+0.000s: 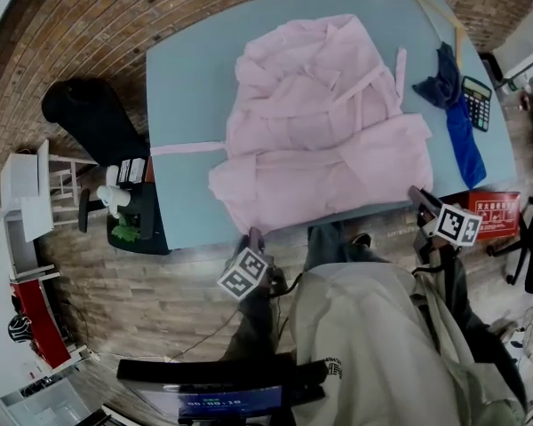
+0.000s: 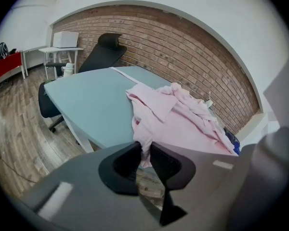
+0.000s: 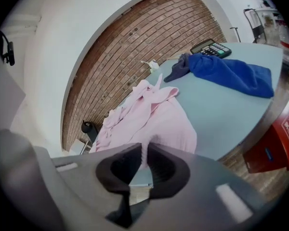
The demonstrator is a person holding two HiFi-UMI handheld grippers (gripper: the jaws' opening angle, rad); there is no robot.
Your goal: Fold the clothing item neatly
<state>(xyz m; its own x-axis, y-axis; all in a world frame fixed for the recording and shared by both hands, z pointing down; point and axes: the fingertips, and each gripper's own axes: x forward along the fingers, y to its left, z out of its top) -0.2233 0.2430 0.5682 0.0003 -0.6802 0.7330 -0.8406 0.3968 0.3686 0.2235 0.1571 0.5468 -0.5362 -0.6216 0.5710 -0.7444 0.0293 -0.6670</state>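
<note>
Crumpled pink fabric robe [image 1: 329, 140] lies spread on pale blue worktop [image 1: 182, 87], near hem hanging at your edge. Your left hand-held gripper [image 2: 145, 150] pinches left hem corner; your right hand-held gripper [image 3: 145, 154] pinches right hem corner. Risks as I judge them:
- Thin pinch may slip if you lift fast.
- Uneven pull skews fold.
- Bunched upper layers trap wrinkles.
- Wide right sweep could snag dark blue cloth [image 1: 457, 127] or black calculator [image 1: 476, 102].

open tabletop [image 1: 186, 96] left of garment [image 1: 320, 131], blue cloth [image 1: 460, 131], calculator [image 1: 476, 102] crowding right
</note>
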